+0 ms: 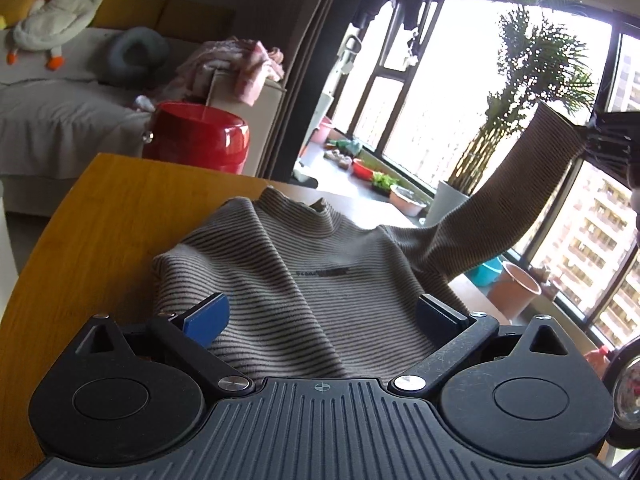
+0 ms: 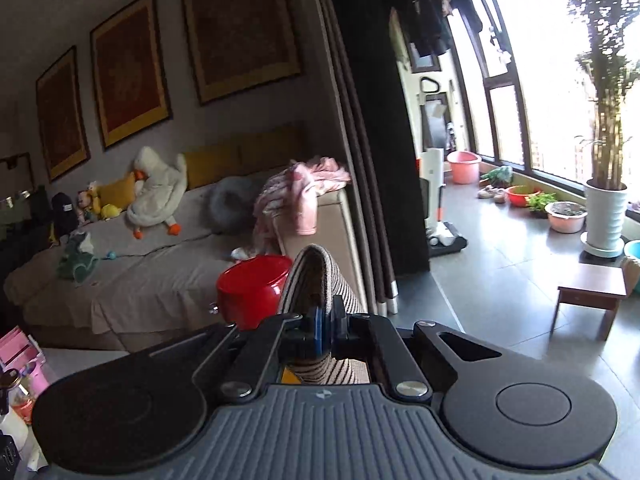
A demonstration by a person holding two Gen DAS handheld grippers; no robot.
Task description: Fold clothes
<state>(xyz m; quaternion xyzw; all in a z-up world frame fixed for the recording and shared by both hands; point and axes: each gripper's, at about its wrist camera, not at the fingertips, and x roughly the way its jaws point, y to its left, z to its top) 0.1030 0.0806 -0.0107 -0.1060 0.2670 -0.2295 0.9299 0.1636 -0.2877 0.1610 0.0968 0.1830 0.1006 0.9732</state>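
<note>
A beige sweater with thin dark stripes [image 1: 304, 264] lies on the wooden table [image 1: 100, 216], collar at the far side. My left gripper [image 1: 322, 316] is open, low over the sweater's near part, with the cloth between its blue pads. The sweater's right sleeve [image 1: 520, 200] is lifted up and to the right, held at its cuff by my right gripper [image 1: 608, 140]. In the right wrist view my right gripper [image 2: 324, 322] is shut on the striped sleeve cuff [image 2: 320, 276], which sticks up past the fingers.
A red round stool [image 1: 200, 136] stands beyond the table's far edge, by a grey sofa [image 1: 60, 112] with a plush goose and pink clothes. Tall windows, a potted palm [image 1: 532, 92] and plastic basins are on the right. A small wooden stool [image 2: 592, 292] stands on the tiled floor.
</note>
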